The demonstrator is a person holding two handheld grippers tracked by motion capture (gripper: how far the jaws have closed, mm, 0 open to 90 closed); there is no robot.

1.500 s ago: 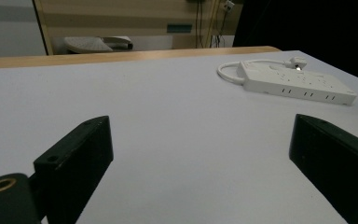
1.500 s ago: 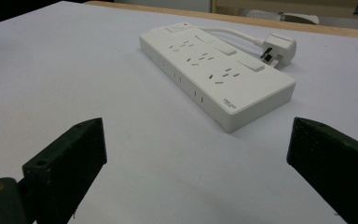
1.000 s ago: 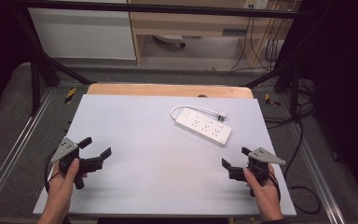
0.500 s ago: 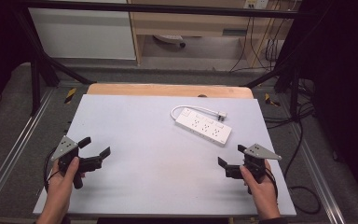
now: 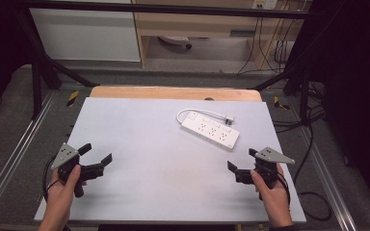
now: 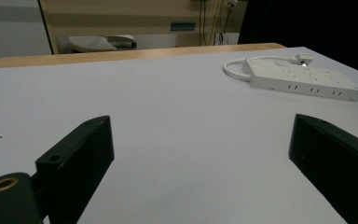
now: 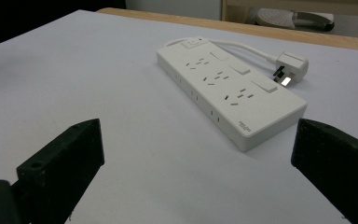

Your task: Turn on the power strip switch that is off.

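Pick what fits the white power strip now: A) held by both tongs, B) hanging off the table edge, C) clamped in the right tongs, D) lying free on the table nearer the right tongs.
D: the power strip lies flat on the table, untouched, with the open right tongs closer than the left tongs.

**Table and contents**

Table: pale grey-white matte top, with a wooden strip exposed along the far edge. One item is carried: a white power strip, laid flat at the far right, angled. Its short white cable is looped beside it, ending in a plug resting on the surface.
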